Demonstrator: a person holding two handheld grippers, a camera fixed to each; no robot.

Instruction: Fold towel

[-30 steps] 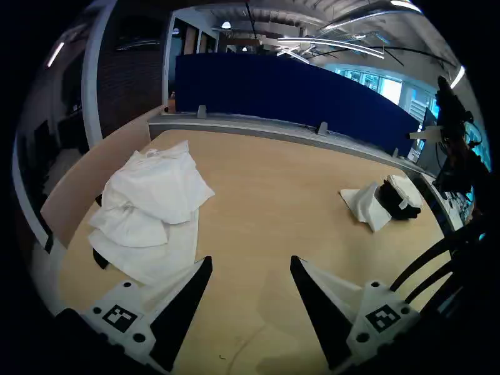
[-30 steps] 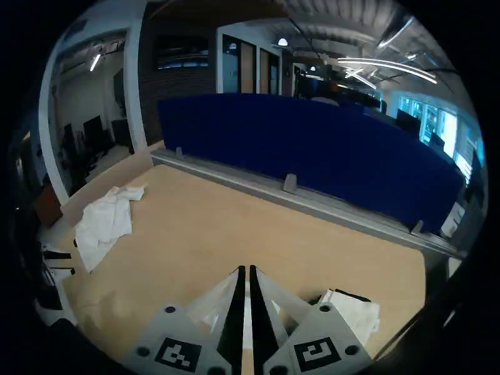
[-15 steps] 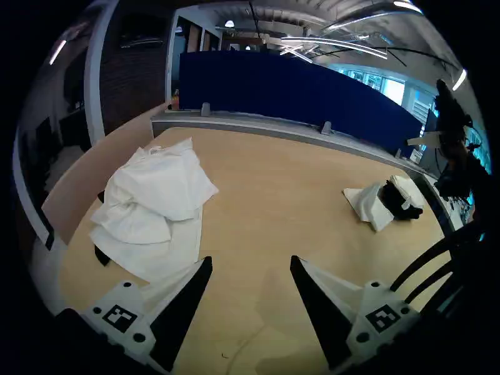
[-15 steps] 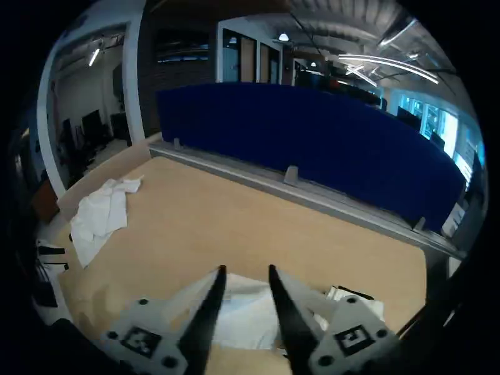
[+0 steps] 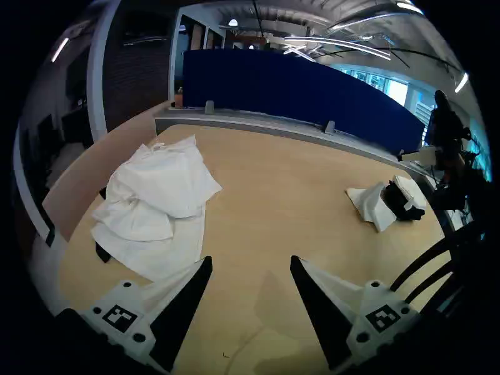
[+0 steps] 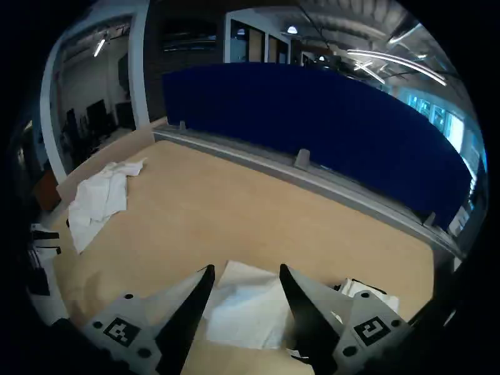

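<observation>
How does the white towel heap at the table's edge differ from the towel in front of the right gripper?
The towel heap is crumpled and layered; the folded towel lies flat with straight edges. The heap is bulkier; the folded towel is a compact rectangle. The heap sits by the edge of the table; the folded towel lies just ahead of the open right gripper. Both are white, on the wooden table.

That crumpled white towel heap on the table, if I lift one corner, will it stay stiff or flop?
Probably flop: the towel heap lies in soft, slumped folds, so the rest would likely dangle. It seems layered, so several layers may rise together. Pushed, it would likely bunch or slide on the smooth table.
</observation>
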